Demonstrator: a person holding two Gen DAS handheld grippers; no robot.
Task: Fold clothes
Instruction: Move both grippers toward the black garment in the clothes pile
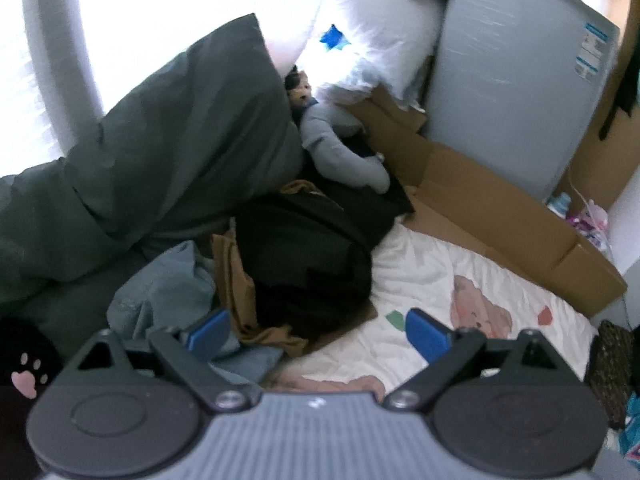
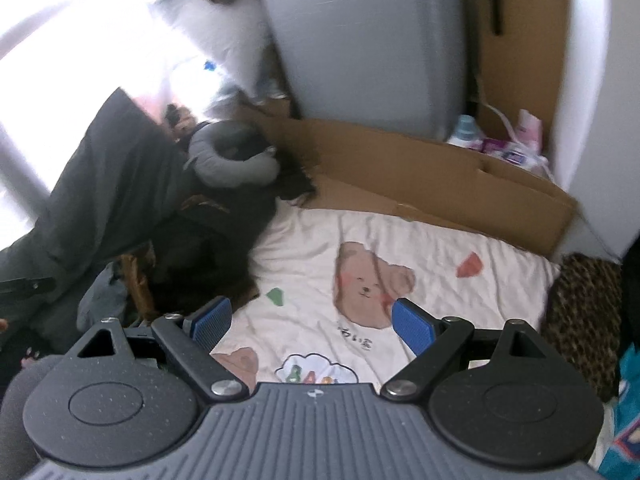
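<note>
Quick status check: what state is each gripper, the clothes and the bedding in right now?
Left gripper: open, empty, above the pile's edge.
Right gripper: open, empty, over the sheet.
Black garment: crumpled, unfolded.
Brown garment: crumpled, partly under the black one.
Blue garment: bunched, unfolded.
Bear sheet: spread flat, wrinkled.
Grey duvet: heaped up.
Cardboard box: flattened.

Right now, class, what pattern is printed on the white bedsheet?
Brown cartoon bears, with small red and green shapes, on the white bedsheet; clearest in the right wrist view.
</note>
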